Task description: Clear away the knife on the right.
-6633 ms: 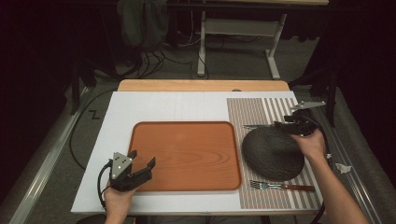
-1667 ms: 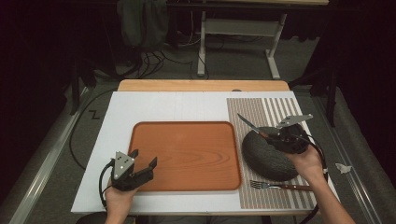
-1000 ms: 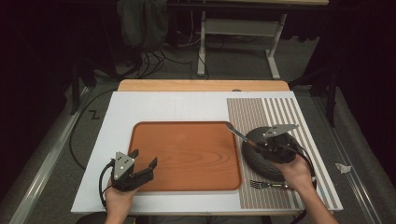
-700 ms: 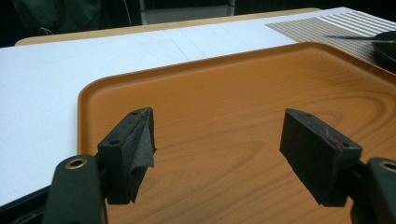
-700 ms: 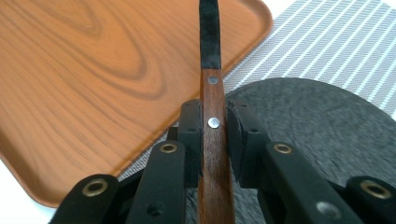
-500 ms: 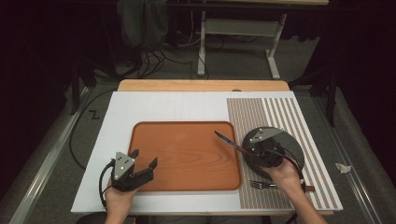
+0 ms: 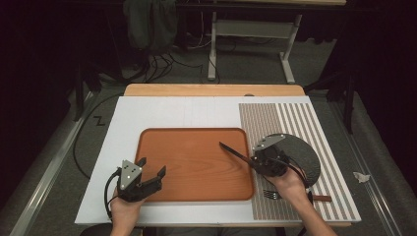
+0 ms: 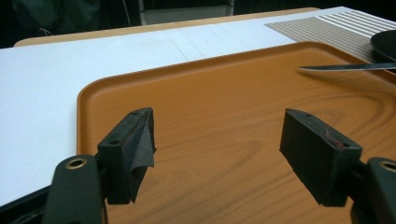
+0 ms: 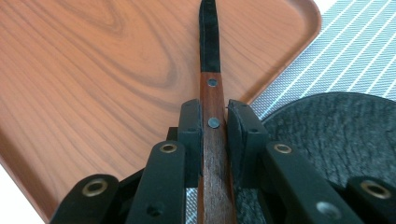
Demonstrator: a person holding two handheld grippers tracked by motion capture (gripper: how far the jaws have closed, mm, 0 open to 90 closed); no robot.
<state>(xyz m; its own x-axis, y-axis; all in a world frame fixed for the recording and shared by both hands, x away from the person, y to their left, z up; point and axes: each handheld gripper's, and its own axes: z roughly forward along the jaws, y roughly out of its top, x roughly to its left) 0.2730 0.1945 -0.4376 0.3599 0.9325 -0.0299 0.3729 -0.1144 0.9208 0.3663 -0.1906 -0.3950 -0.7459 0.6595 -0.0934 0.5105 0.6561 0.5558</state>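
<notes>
The right gripper (image 9: 214, 122) clamps the knife (image 9: 209, 56) by its wooden handle, blade over the tray (image 7: 192, 167) near its right edge, probably clear of it. Lower level. The left gripper (image 8: 219, 154) waits wide open, empty, at the tray's lower left.

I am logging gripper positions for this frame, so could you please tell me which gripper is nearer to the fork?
Right. The right gripper hovers just above the fork on the striped mat, holding a knife. The left gripper sits across the tray, far to the fork's left.
</notes>
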